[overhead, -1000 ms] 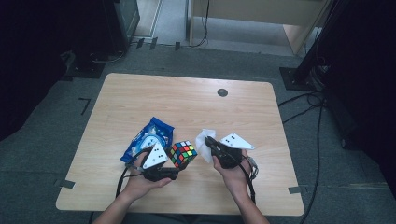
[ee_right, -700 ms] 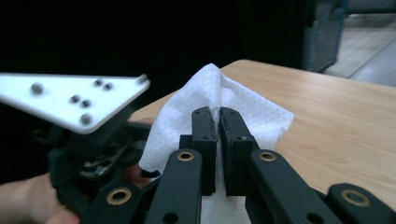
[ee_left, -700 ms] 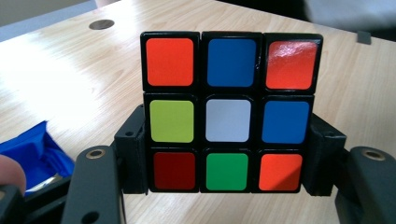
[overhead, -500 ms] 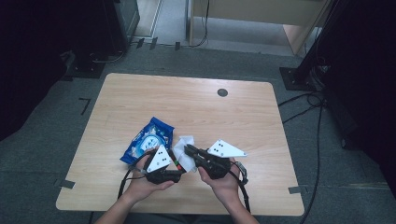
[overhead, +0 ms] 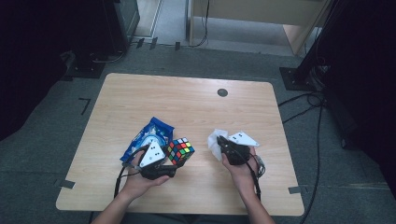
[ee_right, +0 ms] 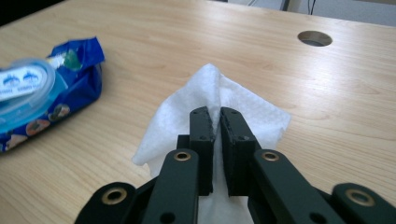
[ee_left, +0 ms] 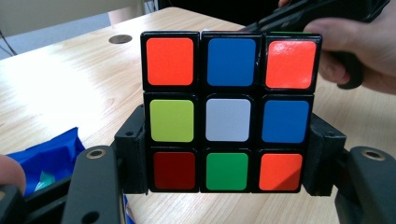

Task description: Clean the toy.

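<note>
Cube (ee_left: pixel 227 112) clamped in left gripper (overhead: pixel 164 161), wipe (ee_right: pixel 212 112) pinched in right gripper (overhead: pixel 223 145) — near the desk's (overhead: pixel 187 102) front edge. Apart for now — wiping probably not begun.

Overhead view, two close tongs-mounted views

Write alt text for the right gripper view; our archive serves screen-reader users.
The right gripper, its two black jaws nearly closed, pinches a white wipe above a wooden table. A blue wipes pack lies at the left.
</note>
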